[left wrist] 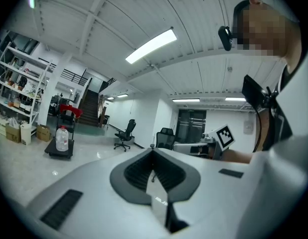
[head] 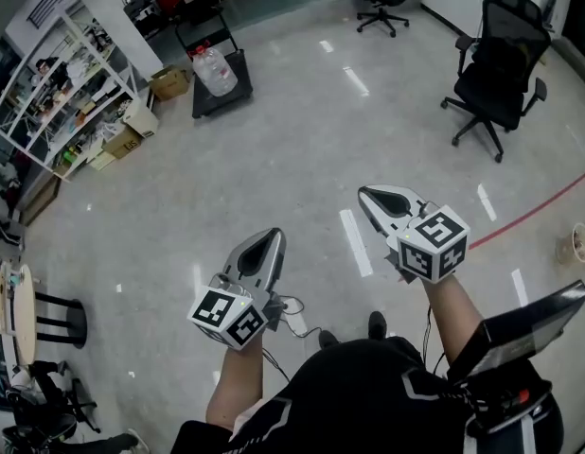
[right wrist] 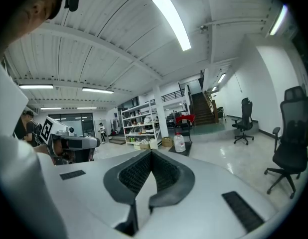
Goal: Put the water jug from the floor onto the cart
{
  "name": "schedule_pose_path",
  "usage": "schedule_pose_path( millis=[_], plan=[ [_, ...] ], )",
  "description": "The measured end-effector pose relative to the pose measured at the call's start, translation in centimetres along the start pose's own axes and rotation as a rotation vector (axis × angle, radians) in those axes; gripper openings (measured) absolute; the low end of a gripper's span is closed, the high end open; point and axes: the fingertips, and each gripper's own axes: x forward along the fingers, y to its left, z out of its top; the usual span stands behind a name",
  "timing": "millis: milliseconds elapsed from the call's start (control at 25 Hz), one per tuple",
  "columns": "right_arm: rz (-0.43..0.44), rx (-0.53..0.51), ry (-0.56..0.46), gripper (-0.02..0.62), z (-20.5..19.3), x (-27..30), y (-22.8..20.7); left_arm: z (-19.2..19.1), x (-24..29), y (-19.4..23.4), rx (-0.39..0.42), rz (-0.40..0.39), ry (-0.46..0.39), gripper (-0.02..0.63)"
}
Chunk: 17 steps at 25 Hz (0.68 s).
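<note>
The water jug [head: 215, 71] stands on the cart [head: 223, 95], and the left gripper [head: 272, 239] and the right gripper [head: 368, 197] are well apart from the cart, both with jaws pressed together on nothing.
Beside the cart, on its left in the head view, are cardboard boxes [head: 169, 81] and a long shelf rack [head: 56, 93]; a black office chair [head: 501, 64] stands well apart from the cart on the other side. Between the cart and the two grippers lies only shiny floor [head: 302, 159]. Both grippers point roughly toward the cart, with the jug far in front of their tips. Only the head view shows the red line [head: 539, 211] on the floor, far from the cart. Only the gripper views show the staircase [left wrist: 89, 108] behind the cart.
</note>
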Motion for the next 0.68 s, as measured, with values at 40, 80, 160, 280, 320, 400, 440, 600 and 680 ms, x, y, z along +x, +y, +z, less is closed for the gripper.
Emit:
schedule_pose_path(
  millis=[40, 80, 160, 280, 320, 400, 440, 600, 680],
  plan=[
    [-0.004, -0.001, 0.002, 0.003, -0.2, -0.1, 0.2, -0.2, -0.1, 0.0, 0.002, -0.004, 0.004, 0.002],
    [-0.006, 0.000, 0.005, 0.003, -0.4, -0.2, 0.3, -0.4, -0.3, 0.0, 0.001, -0.007, 0.007, 0.002],
    [-0.009, 0.001, 0.008, 0.003, -0.5, -0.4, 0.6, -0.5, -0.5, -0.2, -0.006, -0.012, 0.006, 0.002],
    [-0.009, -0.006, 0.006, 0.003, -0.5, -0.8, 0.9, -0.8, -0.6, -0.8, -0.008, -0.019, 0.002, 0.002],
    [-0.008, -0.008, 0.005, 0.003, -0.6, -1.0, 0.9, -1.0, -0.5, -1.0, -0.008, -0.019, 0.002, 0.002],
    [-0.007, -0.013, 0.005, 0.003, -0.8, -1.4, 0.8, -1.3, -0.4, -1.3, -0.012, -0.019, 0.001, 0.002],
    [-0.008, -0.015, 0.006, 0.003, -0.8, -1.6, 0.9, -1.3, -0.4, -1.5, -0.016, -0.019, 0.001, 0.002],
    [-0.012, -0.016, 0.010, 0.003, -0.5, -1.6, 1.7, -1.1, -1.4, -1.4, -0.024, -0.015, 0.005, 0.002],
    [-0.010, -0.015, 0.012, 0.003, -0.3, -1.4, 2.5, -0.9, -2.1, -1.1, -0.029, -0.010, 0.006, 0.002]
  ],
)
